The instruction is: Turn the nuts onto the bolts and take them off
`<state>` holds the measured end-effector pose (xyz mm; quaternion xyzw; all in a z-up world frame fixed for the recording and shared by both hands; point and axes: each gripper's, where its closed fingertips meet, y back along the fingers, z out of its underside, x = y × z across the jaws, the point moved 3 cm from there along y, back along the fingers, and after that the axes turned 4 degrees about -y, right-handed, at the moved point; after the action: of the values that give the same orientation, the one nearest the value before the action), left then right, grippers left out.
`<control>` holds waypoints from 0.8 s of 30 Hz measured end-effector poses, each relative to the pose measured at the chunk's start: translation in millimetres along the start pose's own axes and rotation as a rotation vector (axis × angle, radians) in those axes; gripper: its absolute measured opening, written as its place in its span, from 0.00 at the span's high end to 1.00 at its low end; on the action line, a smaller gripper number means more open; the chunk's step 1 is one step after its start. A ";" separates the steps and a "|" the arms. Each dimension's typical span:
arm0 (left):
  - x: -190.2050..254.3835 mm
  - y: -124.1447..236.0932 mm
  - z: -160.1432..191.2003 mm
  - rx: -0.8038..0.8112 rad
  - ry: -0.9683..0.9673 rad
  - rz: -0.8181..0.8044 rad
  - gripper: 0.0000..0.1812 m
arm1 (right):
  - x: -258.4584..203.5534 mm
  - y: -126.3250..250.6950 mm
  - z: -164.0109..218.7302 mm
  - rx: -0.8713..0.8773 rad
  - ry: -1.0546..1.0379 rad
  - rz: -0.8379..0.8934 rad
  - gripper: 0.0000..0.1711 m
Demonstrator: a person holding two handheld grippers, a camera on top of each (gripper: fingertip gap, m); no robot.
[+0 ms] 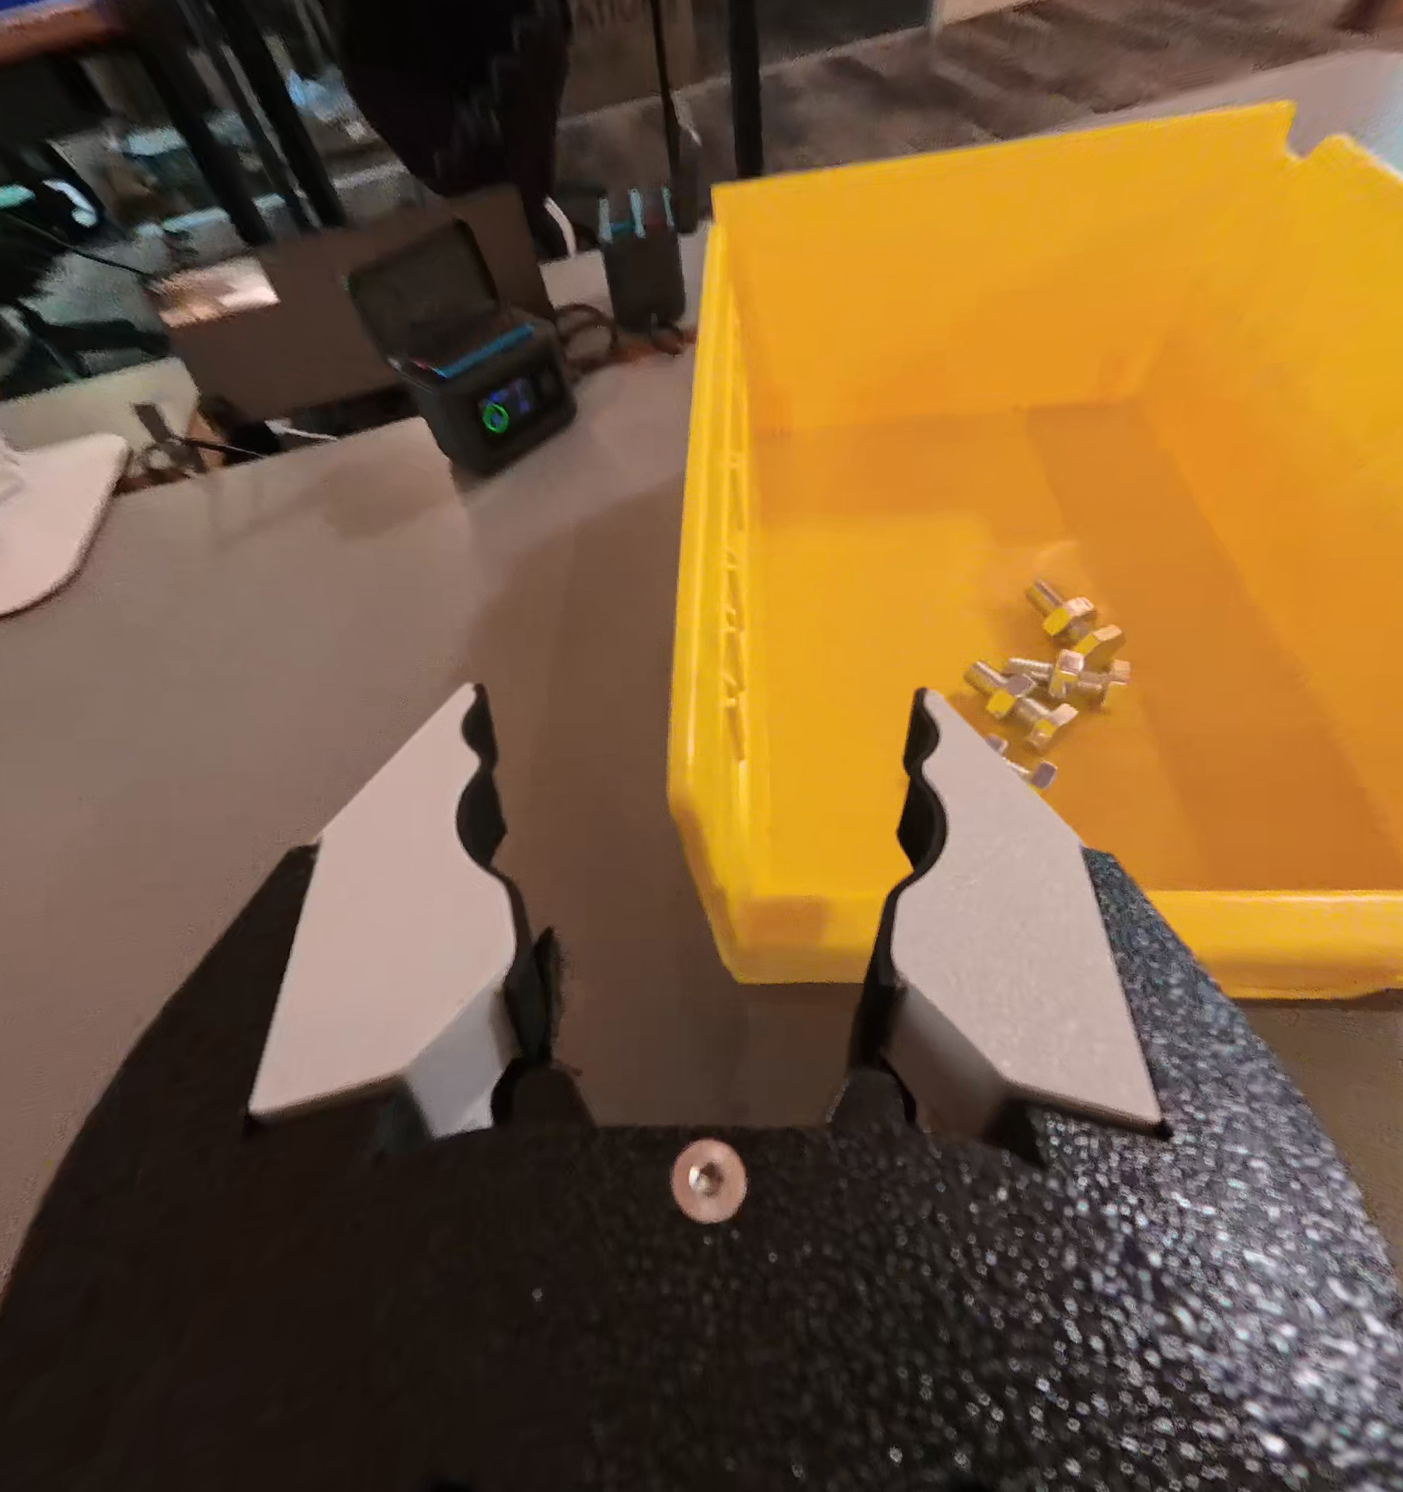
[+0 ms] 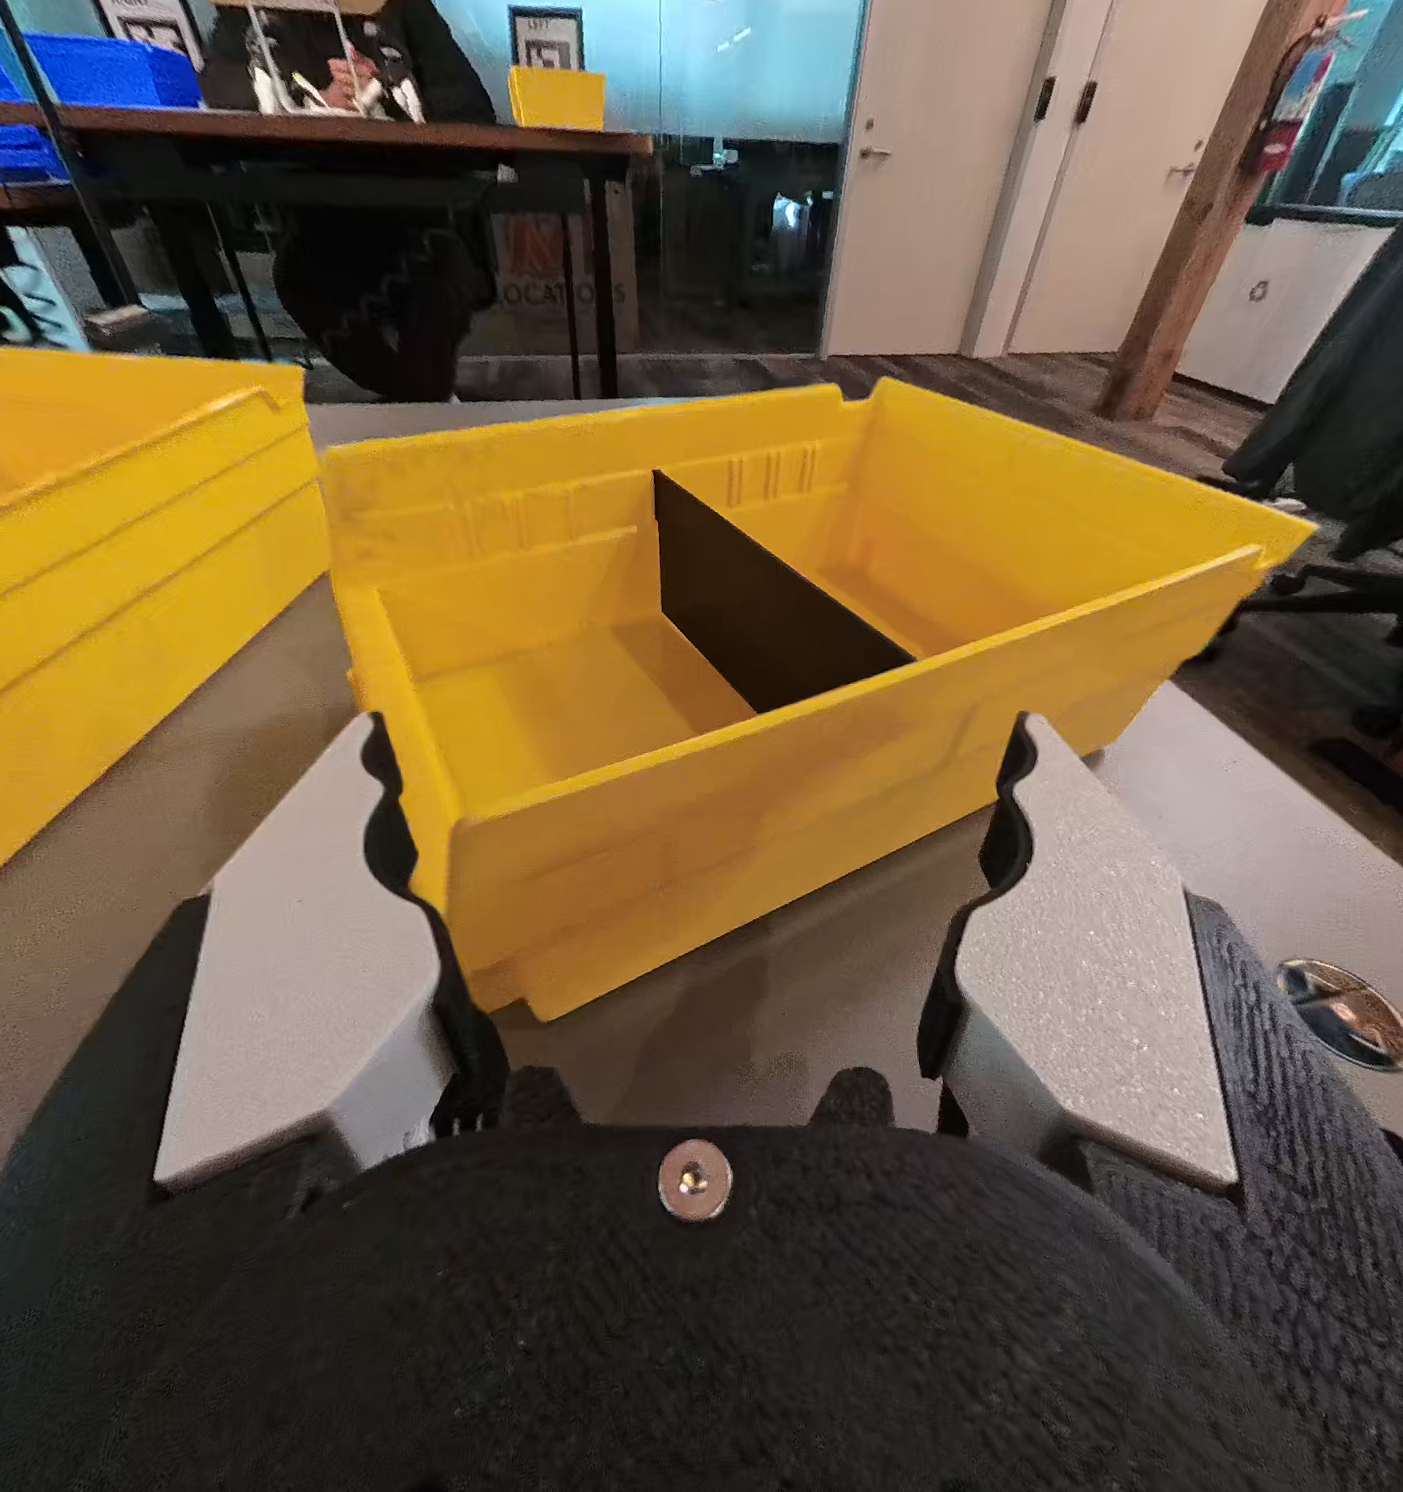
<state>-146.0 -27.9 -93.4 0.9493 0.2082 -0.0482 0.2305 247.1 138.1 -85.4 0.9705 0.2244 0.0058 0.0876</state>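
Several silvery bolts (image 1: pixel 1045 678) lie in a small heap on the floor of a yellow bin (image 1: pixel 924 323). My left gripper (image 1: pixel 702 702) is open and empty, held above the bin's near left corner, with the heap just beyond its right fingertip. My right gripper (image 2: pixel 702 743) is open and empty in front of a second yellow bin (image 2: pixel 682 840) split by a black divider (image 2: pixel 763 613). What shows of both its compartments is bare. The first bin's side shows at the left of the right wrist view (image 2: pixel 117 565). No nuts show.
The bins stand on a grey table (image 1: pixel 278 646). At its far left are a black box with a lit display (image 1: pixel 496 412), cables and a white object (image 1: pixel 28 525). A metal grommet (image 2: pixel 1344 1009) sits in the table at right. Another table and office chairs stand beyond. The metal grommet (image 2: pixel 1344 1009) is about 15 cm from my right fingertips.
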 end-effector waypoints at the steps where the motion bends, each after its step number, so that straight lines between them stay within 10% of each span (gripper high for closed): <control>1: 2.8 -5.5 2.9 -0.014 0.002 0.019 0.47 | 4.1 -0.2 2.9 -0.020 0.005 0.009 0.17; 8: -3.4 -13.4 -0.1 -0.022 -0.003 0.032 0.71 | 58.6 27.8 4.9 -0.036 -0.012 0.077 0.46; 13: 2.1 -16.9 0.9 -0.037 0.000 0.162 0.97 | 108.9 29.5 3.1 -0.051 -0.028 0.115 0.90; 24: -50.0 30.2 31.1 -0.010 0.038 0.032 0.98 | 131.7 -27.1 -12.6 -0.124 0.088 -0.090 0.96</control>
<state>-178.7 -85.1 -99.1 0.9521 0.1978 -0.0253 0.2318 353.2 221.7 -81.4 0.9509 0.2707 0.0584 0.1380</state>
